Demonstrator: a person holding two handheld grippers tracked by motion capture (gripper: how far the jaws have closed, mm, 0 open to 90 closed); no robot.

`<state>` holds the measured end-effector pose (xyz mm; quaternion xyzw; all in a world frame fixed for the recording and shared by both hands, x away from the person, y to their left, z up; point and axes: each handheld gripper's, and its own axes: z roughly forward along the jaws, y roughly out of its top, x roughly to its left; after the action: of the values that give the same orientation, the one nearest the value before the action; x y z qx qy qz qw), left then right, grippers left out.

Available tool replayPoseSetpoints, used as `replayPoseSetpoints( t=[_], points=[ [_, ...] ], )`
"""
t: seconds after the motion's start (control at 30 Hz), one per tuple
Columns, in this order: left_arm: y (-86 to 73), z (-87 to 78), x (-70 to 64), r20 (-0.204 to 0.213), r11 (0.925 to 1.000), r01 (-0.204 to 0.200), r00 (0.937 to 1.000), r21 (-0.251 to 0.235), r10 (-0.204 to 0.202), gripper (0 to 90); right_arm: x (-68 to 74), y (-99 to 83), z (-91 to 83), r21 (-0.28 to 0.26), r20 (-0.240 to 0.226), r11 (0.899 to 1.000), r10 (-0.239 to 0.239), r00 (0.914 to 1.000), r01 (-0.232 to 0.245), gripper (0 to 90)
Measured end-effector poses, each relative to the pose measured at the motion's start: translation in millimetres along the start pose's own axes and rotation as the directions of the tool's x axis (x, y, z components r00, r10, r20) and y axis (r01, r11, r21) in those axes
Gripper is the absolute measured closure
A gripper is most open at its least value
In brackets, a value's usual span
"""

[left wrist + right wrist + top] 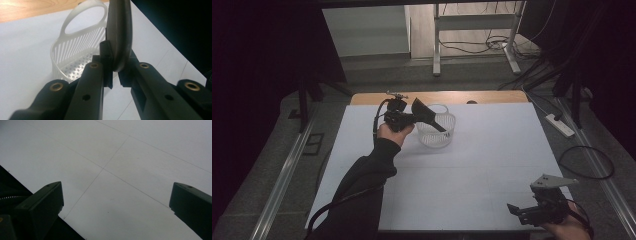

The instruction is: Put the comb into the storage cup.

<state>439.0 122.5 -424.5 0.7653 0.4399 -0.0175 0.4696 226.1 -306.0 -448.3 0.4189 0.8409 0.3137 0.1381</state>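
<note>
Item: black utensil, apparently a scoop or spatula with a broad curved blade and a slimmer shank; exact type cannot be told.

Location: held over the far middle of the white bench. One end dips into the white slotted basket, the broad end rises up and to the left above its rim. In the left gripper view the blade stands on edge between the jaws, with the basket just behind it.

Holder: left hand-held gripper, jaws drawn narrow and clamped on the utensil at the neck where blade meets shank. Right hand-held gripper rests at the near right corner of the bench, well apart from the work; its jaws stand wide with nothing between them, bare bench beneath.

Handling, judged: light, stiff moulded plastic with a smooth, slightly glossy skin, so likely to be slippery against hard jaws. The curved section offers little flat contact and may pivot in the grip if tilted. Not fragile. Best purchase is probably the present one, at the thick neck, edge-on, rather than on the thin lip of the blade.

Companion item: the basket is thin-walled, slotted and probably very light; a nudge from the utensil could slide or tip it. Its looped handle is the natural hold.
</note>
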Motion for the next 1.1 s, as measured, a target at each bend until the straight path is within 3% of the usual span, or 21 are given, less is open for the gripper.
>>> replayPoseSetpoints(
  t=[0.33,0.77,1.1],
  points=[
    [-5.2,10.1,2.5,-0.01,0.9999,0.015,0.9998,-0.001,-0.015,83.1,0.3,-0.1,0.4,0.0,0.001,1.0,-0.006,1.0,0.006,0.3],
    [-16.1,13.5,18.1,0.011,0.9963,0.082,0.9966,-0.026,-0.082,82.7,1.2,0.5,2.0,0.017,0.004,1.0,-0.016,0.9999,0.016,0.9],
    [-16.5,18.7,15.7,-0.059,0.9984,0.052,0.9968,-0.022,-0.053,80.5,1.0,0.6,2.6,0.023,0.006,1.0,-0.015,0.9999,0.015,1.4]
  ],
)
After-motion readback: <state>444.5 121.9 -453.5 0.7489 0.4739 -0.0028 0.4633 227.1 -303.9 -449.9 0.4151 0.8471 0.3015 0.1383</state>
